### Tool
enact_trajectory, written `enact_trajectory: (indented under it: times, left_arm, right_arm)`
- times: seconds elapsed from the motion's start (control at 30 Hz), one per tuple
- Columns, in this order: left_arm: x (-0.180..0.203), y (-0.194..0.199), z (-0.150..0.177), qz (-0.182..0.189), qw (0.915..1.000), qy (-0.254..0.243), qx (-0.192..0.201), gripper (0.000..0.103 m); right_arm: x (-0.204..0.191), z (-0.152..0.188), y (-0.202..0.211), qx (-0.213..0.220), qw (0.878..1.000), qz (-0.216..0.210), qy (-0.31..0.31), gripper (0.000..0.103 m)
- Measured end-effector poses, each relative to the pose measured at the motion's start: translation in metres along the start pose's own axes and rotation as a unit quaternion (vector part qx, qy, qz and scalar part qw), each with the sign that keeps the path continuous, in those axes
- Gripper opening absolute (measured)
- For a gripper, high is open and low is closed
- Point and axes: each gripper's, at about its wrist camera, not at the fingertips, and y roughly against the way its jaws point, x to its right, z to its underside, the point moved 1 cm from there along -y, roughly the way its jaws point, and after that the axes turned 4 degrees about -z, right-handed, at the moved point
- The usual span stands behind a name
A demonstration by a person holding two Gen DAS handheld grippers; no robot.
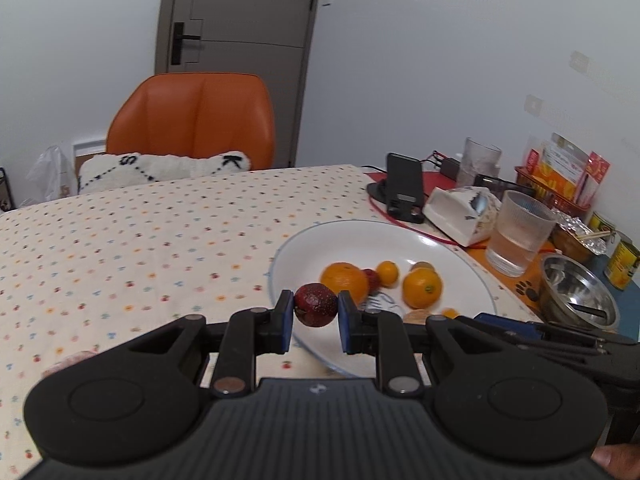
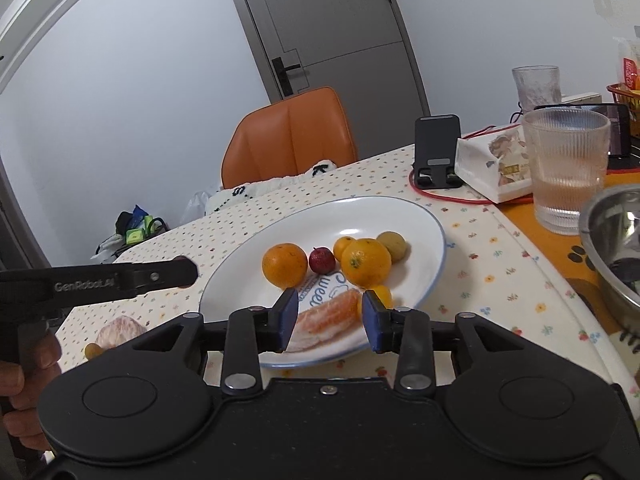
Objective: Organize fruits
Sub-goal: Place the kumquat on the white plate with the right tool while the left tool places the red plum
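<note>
Only the left wrist view shows the left gripper (image 1: pixel 315 307) clamped on a dark red fruit (image 1: pixel 316 305) over the plate (image 1: pixel 304 248). The right gripper (image 2: pixel 330 318) is spread apart above a peeled segment (image 2: pixel 328 314), which the left view largely hides.

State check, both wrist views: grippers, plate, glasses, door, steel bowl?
left gripper: shut on a dark red fruit, above the plate's near rim
right gripper: open, empty, over the peeled citrus segment
plate: upright, holding fruit
ribbed glass: upright, part-filled with clear liquid
far glass: upright, looks empty
door: closed
steel bowl: upright, a utensil inside
</note>
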Motion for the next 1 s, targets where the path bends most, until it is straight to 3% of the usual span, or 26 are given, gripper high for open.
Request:
enact_trajectory:
  times: [0.33,0.53,0.7,0.87,1.0]
  left_arm:
    - [0.012,-0.004,-0.001,0.014,0.9999,-0.002,0.004,0.021]
    - [0.005,0.002,0.001,0.003,1.0,0.001,-0.002,0.024]
    - [-0.004,0.011,0.001,-0.003,0.9999,0.01,0.004,0.053]
    - [-0.011,0.019,0.0,-0.013,0.9998,0.015,0.006,0.059]
    - [-0.018,0.025,0.002,-0.032,0.9994,0.013,0.004,0.072]
  right_arm:
    - [0.001,0.0,0.011,0.003,1.0,0.003,0.002,0.04]
    - [-0.005,0.0,0.011,0.002,1.0,-0.002,0.003,0.04]
    - [-0.012,0.0,0.012,0.002,1.0,-0.006,0.01,0.045]
    - [-0.02,-0.001,0.014,0.001,1.0,-0.008,0.016,0.049]
    - [-0.027,-0.001,0.016,0.002,1.0,-0.011,0.018,0.055]
